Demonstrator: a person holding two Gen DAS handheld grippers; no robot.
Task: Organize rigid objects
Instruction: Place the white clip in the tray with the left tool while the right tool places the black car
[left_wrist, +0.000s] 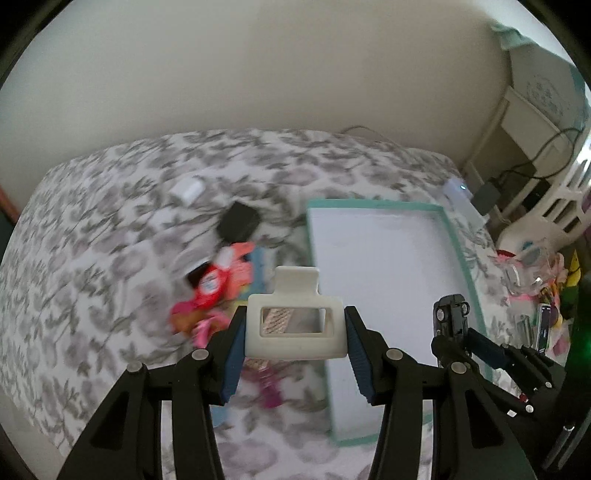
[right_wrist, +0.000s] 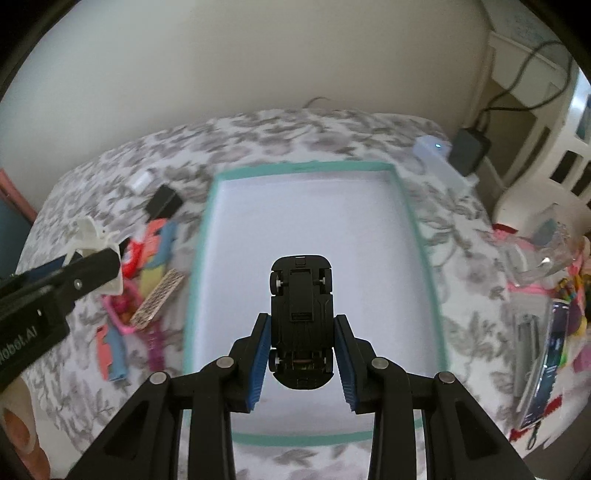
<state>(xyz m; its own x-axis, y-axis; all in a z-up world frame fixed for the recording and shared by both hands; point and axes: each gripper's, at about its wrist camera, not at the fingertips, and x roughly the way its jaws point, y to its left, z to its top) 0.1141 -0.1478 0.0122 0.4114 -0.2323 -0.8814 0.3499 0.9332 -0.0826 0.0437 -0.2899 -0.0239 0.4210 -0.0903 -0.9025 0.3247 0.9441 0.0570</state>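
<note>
My left gripper (left_wrist: 295, 332) is shut on a cream plastic hair claw clip (left_wrist: 295, 325), held above the flowered bedspread (left_wrist: 92, 258) just left of a shallow white box with a teal rim (left_wrist: 448, 229). My right gripper (right_wrist: 302, 332) is shut on a black toy car (right_wrist: 301, 317), belly up, over the white inside of that box (right_wrist: 221, 181). In the left wrist view the right gripper (left_wrist: 456, 332) with the car (left_wrist: 450, 314) hangs over the box's right side. The right wrist view shows the left gripper (right_wrist: 92, 266) and the clip (right_wrist: 88, 232) at the far left.
A heap of small things lies left of the box: a black case (left_wrist: 238, 223), a red round pack (left_wrist: 210, 288), pink pieces (right_wrist: 125, 317), a woven card (right_wrist: 157, 299). A white charger (right_wrist: 432, 147) sits beyond the box. Clutter (right_wrist: 535, 295) lines the bed's right edge.
</note>
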